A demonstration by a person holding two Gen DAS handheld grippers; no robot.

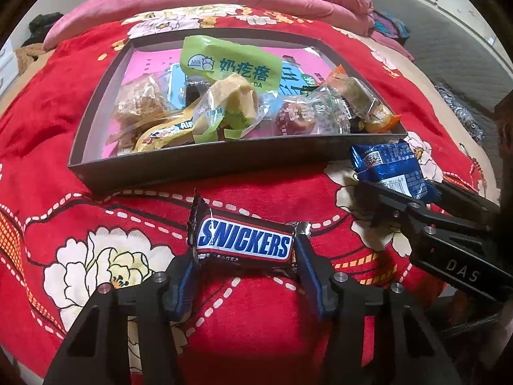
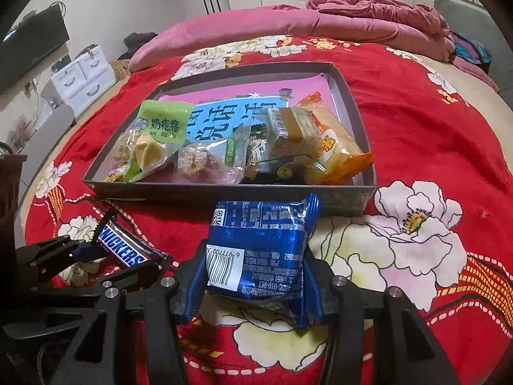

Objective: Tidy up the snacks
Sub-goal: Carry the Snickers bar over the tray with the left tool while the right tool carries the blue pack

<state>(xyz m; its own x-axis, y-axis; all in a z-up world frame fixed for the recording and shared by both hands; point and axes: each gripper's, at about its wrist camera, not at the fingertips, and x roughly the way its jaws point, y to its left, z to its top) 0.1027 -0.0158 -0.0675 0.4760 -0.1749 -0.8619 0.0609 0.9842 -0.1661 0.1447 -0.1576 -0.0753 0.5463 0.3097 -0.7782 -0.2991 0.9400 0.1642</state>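
A Snickers bar (image 1: 245,242) lies crosswise on the red flowered bedspread (image 1: 96,192), just in front of the tray. My left gripper (image 1: 245,252) is shut on it, one blue pad on each crimped end. To its right, my right gripper (image 2: 255,263) is shut on a blue foil snack packet (image 2: 263,250), barcode side up, held close to the tray's near right corner. The same packet (image 1: 391,166) shows in the left wrist view, and the Snickers bar (image 2: 125,250) shows in the right wrist view. The dark grey tray (image 1: 192,168) holds several wrapped snacks, among them a green milk-curd packet (image 1: 229,61).
A rumpled pink quilt (image 2: 352,16) lies along the far side of the bed. White drawer units (image 2: 83,77) and a dark screen (image 2: 32,41) stand off the bed at the left. The tray's (image 2: 224,192) far half shows bare pink lining.
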